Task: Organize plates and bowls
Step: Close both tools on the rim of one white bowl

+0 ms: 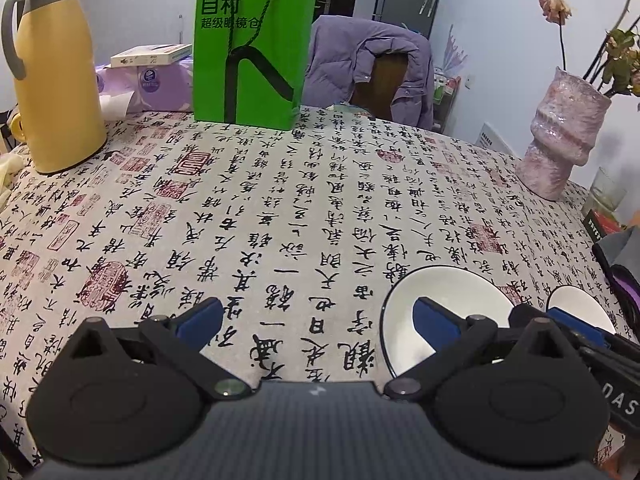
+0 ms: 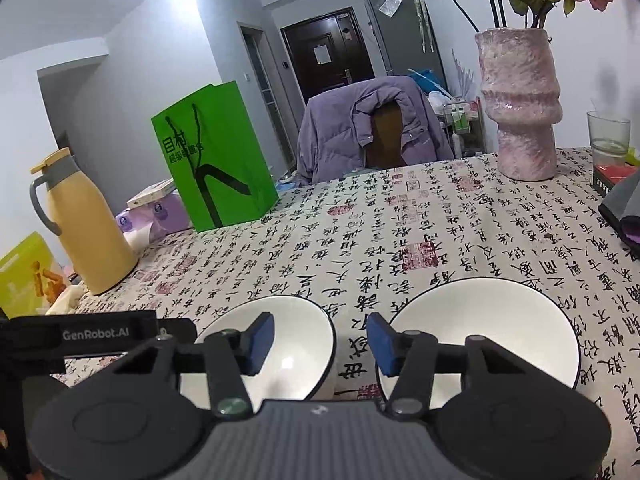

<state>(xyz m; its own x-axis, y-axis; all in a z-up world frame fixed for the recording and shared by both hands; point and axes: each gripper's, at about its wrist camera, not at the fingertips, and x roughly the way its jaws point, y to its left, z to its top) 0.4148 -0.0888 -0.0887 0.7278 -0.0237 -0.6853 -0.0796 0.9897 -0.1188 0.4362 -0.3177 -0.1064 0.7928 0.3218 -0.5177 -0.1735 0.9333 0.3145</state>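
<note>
- Right gripper (image 2: pixel 322 342): released, jaws half-wide and pressing on nothing; straddles the near-right rim of the left bowl (image 2: pixel 304 320), one pad (image 2: pixel 262 340) over the bowl's inside, the other outside it.
- Left gripper (image 1: pixel 318 322): released, jaws wide, nothing between them but tablecloth (image 1: pixel 280 200); hovers with one pad above the left bowl.
- Both bowls: on the tablecloth well on the near side of the vase (image 2: pixel 520 112); right bowl (image 2: pixel 500 320) straight in front of the vase, left bowl in front and to the vase's left, just beside each other but apart.
- Risk of a slip: glazed, sloping wall, thin pinch on one side only; likely to tip or slide out once lifted.
- Risk of a knock: outer pad sits in the narrow gap towards the vase-side bowl; could shove that bowl or chip the rims together on closing.
- Risk of a collision: both grippers crowd the left bowl; could bump fingers if both go for it.
- Risk of dragging: could scrape the bowl and bunch the tablecloth if pulled rather than lifted.
- Vase itself: far enough off, probably safe.
</note>
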